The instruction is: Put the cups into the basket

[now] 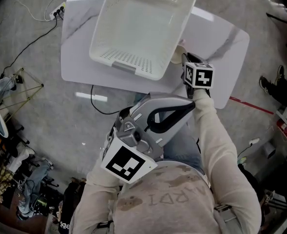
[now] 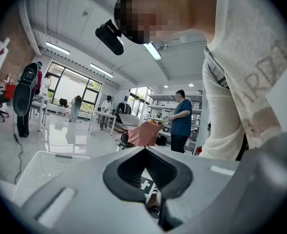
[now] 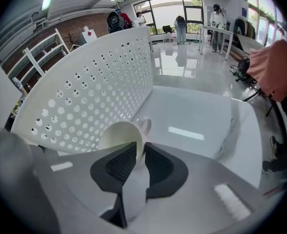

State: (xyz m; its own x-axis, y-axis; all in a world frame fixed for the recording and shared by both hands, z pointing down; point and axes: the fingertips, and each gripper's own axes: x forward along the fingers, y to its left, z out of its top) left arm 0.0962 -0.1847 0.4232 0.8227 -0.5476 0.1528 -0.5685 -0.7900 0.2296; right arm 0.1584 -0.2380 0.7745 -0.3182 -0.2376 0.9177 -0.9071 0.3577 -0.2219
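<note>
One cup waits at the basket's right wall, not yet inside.

The left tongs are pressed together on nothing and held back near the person's chest, well apart from the work. The white perforated basket stands on the tabletop. Just beside its outer right wall is the cup, its rim pinched by the right tongs, one pad inside it. The basket lies left of these tongs, so I judge the cup must rise over the wall, then go leftwards.

Open workshop-lab: worktables, shelving, floor cables
</note>
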